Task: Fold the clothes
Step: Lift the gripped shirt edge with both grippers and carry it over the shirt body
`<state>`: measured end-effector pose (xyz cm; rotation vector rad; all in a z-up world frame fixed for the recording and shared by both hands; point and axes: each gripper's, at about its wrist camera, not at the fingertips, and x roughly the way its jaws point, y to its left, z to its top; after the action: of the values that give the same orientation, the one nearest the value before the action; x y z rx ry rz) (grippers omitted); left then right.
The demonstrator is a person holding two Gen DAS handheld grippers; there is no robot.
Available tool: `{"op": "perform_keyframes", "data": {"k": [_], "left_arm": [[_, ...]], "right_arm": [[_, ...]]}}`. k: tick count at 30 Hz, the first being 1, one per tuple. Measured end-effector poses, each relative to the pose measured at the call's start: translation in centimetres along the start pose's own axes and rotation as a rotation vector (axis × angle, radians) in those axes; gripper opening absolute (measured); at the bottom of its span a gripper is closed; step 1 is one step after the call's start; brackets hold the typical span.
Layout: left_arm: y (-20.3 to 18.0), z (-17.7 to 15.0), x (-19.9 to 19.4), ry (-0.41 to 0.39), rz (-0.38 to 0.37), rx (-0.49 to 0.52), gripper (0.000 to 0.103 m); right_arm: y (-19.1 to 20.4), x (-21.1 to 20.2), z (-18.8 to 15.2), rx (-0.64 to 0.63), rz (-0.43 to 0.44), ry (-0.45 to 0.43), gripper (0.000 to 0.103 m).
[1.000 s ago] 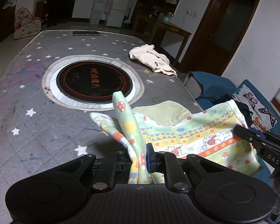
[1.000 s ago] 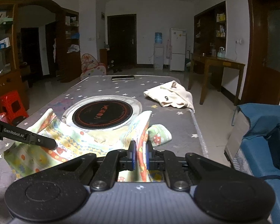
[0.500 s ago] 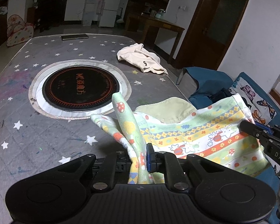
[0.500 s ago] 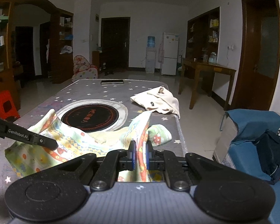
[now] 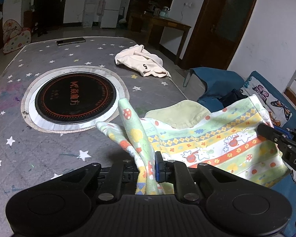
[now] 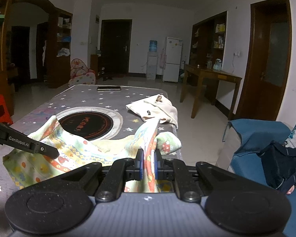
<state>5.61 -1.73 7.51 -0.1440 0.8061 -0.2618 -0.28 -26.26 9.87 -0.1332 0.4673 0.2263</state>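
Observation:
A small patterned garment (image 5: 211,142), pale green with orange and yellow bands and mushroom prints, hangs stretched between both grippers above the near right corner of the star-printed grey table (image 5: 39,150). My left gripper (image 5: 148,165) is shut on one bunched corner of it. My right gripper (image 6: 148,165) is shut on the opposite corner. The same garment (image 6: 73,154) sags between them in the right wrist view, showing its plain yellow-green inside. Each gripper's finger shows at the edge of the other's view.
A cream garment (image 5: 142,63) marked with a 5 lies crumpled at the table's far right edge. A round black hotplate (image 5: 75,96) is set in the table's middle, a dark flat phone (image 5: 71,41) lies at the far end. A blue-covered seat (image 6: 262,138) stands right.
Both grippers have carried the patterned garment a little toward the right, so the table has slid leftward in view. The grips and the garment's drape look the same.

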Motion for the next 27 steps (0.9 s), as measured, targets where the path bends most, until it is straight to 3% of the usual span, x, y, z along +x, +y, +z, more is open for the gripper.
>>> {"op": "perform_keyframes", "data": {"k": [27], "left_arm": [[-2.9,1.1,2.6,0.006,0.036,0.088,0.014]], "right_arm": [[-2.3,1.0,-0.1,-0.001,-0.05,0.012,0.009]]}}
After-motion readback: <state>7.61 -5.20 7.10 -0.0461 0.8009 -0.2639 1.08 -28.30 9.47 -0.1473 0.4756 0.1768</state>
